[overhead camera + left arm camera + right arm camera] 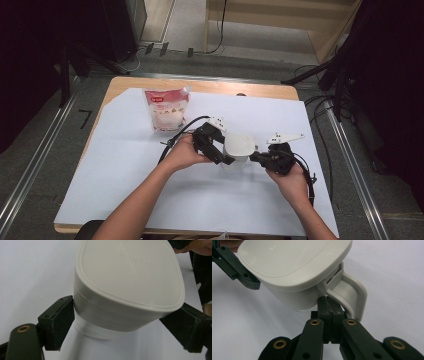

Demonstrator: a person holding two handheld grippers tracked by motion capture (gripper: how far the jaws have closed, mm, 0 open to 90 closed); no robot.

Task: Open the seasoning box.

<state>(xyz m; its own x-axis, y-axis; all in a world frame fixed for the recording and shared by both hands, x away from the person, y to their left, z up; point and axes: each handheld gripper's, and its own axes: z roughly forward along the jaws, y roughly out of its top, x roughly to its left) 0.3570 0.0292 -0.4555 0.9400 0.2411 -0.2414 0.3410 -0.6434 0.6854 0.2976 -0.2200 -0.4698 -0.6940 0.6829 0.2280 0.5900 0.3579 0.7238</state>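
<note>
Bright even light, soft close-up blur

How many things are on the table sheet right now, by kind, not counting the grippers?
Lidded white jug: 1
Red and white pouch: 1
Total: 2

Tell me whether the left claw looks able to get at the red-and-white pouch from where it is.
Probably not right away: the left claw straddles the lidded white jug. Once off it, bare white sheet leads to the pouch.
</note>
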